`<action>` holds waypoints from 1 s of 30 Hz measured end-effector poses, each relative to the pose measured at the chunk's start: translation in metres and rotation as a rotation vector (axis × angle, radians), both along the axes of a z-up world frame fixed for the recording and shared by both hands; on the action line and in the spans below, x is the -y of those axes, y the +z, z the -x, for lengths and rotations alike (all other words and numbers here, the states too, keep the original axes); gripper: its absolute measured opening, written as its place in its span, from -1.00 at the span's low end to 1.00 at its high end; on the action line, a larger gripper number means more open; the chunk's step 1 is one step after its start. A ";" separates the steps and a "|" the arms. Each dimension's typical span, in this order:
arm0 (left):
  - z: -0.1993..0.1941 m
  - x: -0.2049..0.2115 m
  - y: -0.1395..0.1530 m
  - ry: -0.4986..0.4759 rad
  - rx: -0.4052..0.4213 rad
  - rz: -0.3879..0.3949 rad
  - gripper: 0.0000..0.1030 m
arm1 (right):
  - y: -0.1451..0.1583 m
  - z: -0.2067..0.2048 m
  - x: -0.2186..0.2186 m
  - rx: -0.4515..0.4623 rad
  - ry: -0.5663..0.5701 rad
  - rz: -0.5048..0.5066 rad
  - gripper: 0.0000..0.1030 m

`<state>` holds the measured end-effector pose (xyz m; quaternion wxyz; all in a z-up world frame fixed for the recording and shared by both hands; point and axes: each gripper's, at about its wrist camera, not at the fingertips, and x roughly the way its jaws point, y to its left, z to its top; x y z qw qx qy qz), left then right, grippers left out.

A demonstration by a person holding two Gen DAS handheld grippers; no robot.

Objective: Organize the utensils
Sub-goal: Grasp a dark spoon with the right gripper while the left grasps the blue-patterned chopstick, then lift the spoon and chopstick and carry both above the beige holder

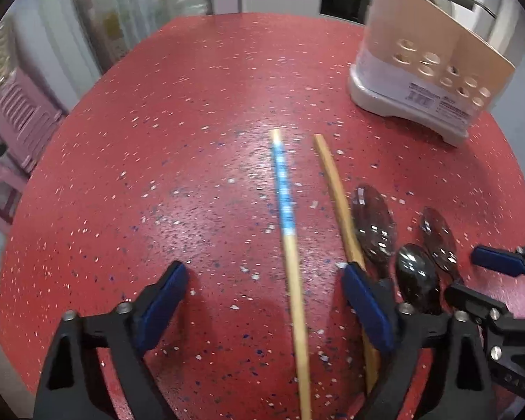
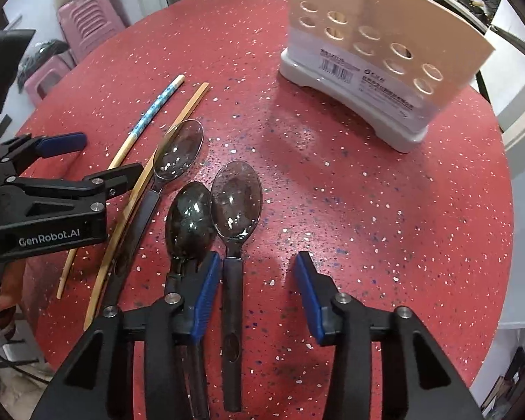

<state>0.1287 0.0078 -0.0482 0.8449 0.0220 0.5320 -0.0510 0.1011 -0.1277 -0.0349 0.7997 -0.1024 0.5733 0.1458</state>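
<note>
Spoons and chopsticks lay loose on the red table (image 2: 367, 192), all on the near side of the beige utensil holder (image 2: 367, 56), which stood upright towards the far edge. Nearest the holder was a clear-bowled spoon (image 2: 236, 203); a darker spoon (image 2: 189, 220) touched its bowl on the side away from the holder, and a third spoon (image 2: 178, 150) lay further out again. Beyond them were a plain chopstick (image 2: 140, 189) and a blue-patterned chopstick (image 2: 150, 112), furthest from the holder.

My right claw (image 2: 255, 297) stood apart, pointing steeply down, with the black handle of the clear-bowled spoon running between its blue pads; the pad away from the holder sat just beside that handle, the other was still clear, and nothing was clamped. My left claw (image 1: 262, 304) was wide apart too, straddling the blue-patterned chopstick without touching it, its holder-side pad over the plain one.

I judged the step to be taking one utensil in each claw. To do it well, I would centre the right pads on the single handle so the darker spoon was not caught too, and shift the left claw off the plain chopstick before closing low on the patterned one.
</note>
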 end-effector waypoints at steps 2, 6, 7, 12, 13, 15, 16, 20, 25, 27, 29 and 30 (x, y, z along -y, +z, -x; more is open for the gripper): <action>0.000 0.005 0.003 -0.038 -0.004 -0.001 0.77 | 0.000 -0.002 -0.001 -0.013 0.002 -0.003 -0.37; -0.004 0.017 0.008 -0.095 -0.026 -0.002 0.44 | 0.001 -0.006 -0.004 -0.028 0.010 -0.010 -0.76; -0.004 0.018 0.009 -0.107 -0.025 0.001 0.34 | 0.001 -0.006 -0.003 -0.026 0.005 -0.014 -0.76; -0.005 0.023 0.014 -0.104 -0.016 0.050 -0.36 | 0.003 -0.006 0.014 -0.015 -0.034 -0.088 -0.76; -0.003 0.021 0.015 -0.092 -0.007 0.068 -0.36 | 0.005 -0.004 0.018 -0.010 -0.039 -0.105 -0.76; 0.003 0.021 0.015 -0.076 0.018 0.086 -0.36 | 0.011 -0.001 0.026 0.012 -0.049 -0.147 -0.76; 0.006 0.020 0.018 -0.066 0.036 0.101 -0.36 | 0.013 0.001 0.029 0.021 -0.050 -0.162 -0.76; 0.029 0.014 0.032 -0.040 0.094 0.156 -0.36 | 0.031 0.013 0.047 0.073 -0.054 -0.227 -0.76; 0.040 0.009 0.059 -0.026 0.172 0.203 -0.36 | 0.051 0.023 0.062 0.125 -0.075 -0.300 -0.76; 0.043 0.012 0.072 -0.026 0.205 0.217 -0.36 | 0.063 0.024 0.069 0.151 -0.083 -0.321 -0.76; 0.044 0.015 0.086 -0.028 0.233 0.230 -0.36 | 0.075 0.025 0.074 0.180 -0.088 -0.339 -0.76; 0.043 0.017 0.093 -0.029 0.249 0.237 -0.36 | 0.080 0.024 0.075 0.192 -0.090 -0.344 -0.76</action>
